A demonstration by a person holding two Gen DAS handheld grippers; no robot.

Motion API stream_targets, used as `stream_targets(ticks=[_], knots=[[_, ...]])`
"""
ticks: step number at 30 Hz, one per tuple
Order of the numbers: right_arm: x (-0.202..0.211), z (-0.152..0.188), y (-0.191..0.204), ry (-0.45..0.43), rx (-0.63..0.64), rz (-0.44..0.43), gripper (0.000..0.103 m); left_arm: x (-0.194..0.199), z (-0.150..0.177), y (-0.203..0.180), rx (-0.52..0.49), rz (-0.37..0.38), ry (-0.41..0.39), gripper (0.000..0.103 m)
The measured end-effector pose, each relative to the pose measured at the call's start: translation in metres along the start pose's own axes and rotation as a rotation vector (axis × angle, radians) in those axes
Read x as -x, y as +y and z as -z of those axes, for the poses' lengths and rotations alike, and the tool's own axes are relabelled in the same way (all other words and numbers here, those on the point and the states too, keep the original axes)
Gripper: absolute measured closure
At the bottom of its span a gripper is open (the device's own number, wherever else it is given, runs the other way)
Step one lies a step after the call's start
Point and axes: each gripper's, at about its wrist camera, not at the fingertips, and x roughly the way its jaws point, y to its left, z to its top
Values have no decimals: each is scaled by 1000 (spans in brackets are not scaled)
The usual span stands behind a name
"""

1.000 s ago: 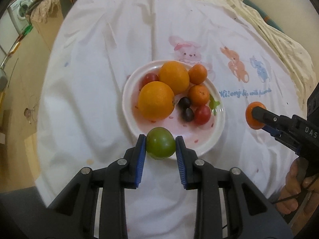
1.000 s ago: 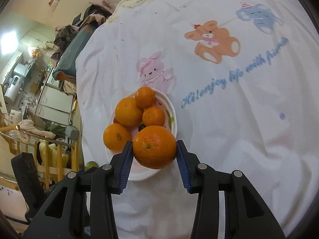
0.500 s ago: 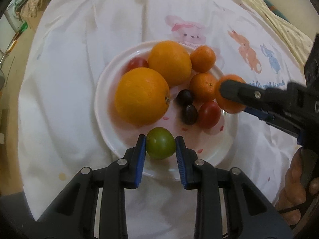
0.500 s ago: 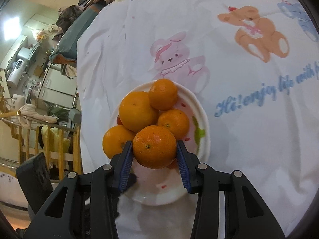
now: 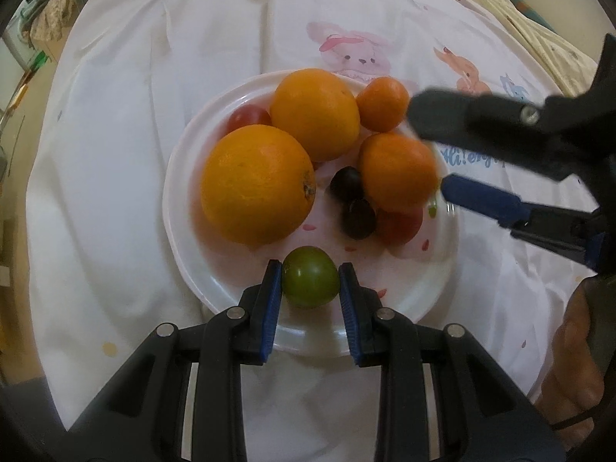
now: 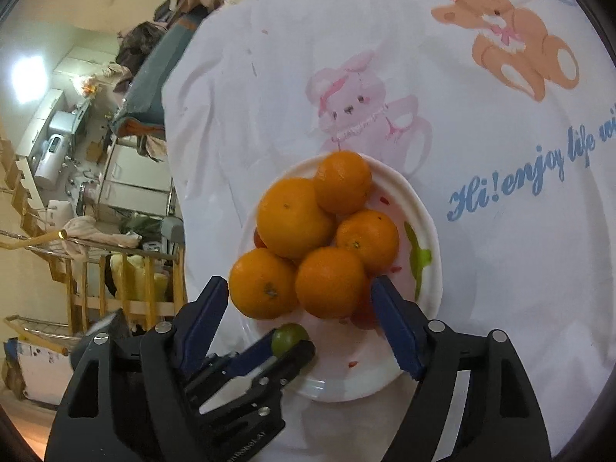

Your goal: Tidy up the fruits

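Observation:
A white plate (image 5: 173, 200) (image 6: 346, 381) holds two big oranges (image 5: 258, 184), small mandarins (image 5: 383, 104), dark grapes (image 5: 346, 186) and red tomatoes (image 5: 248, 115). My left gripper (image 5: 310, 269) is shut on a green tomato (image 5: 311, 283) (image 6: 288, 337) just over the plate's near rim. My right gripper (image 6: 299, 283) (image 5: 427, 152) reaches over the plate's right side. Its jaws are opening, and a mandarin (image 6: 329, 283) (image 5: 398, 171) rests among the pile between them, with a gap at the pads. The left gripper (image 6: 281, 346) shows below it.
The plate sits on a white cloth printed with a pink bunny (image 6: 354, 107), an orange bear (image 6: 519, 50) and blue lettering (image 6: 508, 184). The table edge drops off at the left toward a cluttered room (image 6: 77, 192). A person's hand (image 5: 569, 365) holds the right gripper.
The right gripper carried its mandarin from the right over the plate, then spread its jaws, leaving the fruit on the pile. The left gripper sank toward the plate's near rim with the green tomato.

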Motion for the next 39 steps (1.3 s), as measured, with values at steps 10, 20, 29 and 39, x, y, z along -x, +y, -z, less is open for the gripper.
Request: stream_targets(ticks=[10,20,29,39], knots=[[13,-3,-6,-35,-24,-20,23,-6,-1,2,10,3,22,76],[27,-1,-12,-64,-37,-18,23,4,-2,-4,-26,4,-12,27],[71,19,3,-191,70,109,11,50,13,15,-20,-104,-110,27],[104,78,33,-291,239,253,9,111,33,65,52,-133,-233,19]])
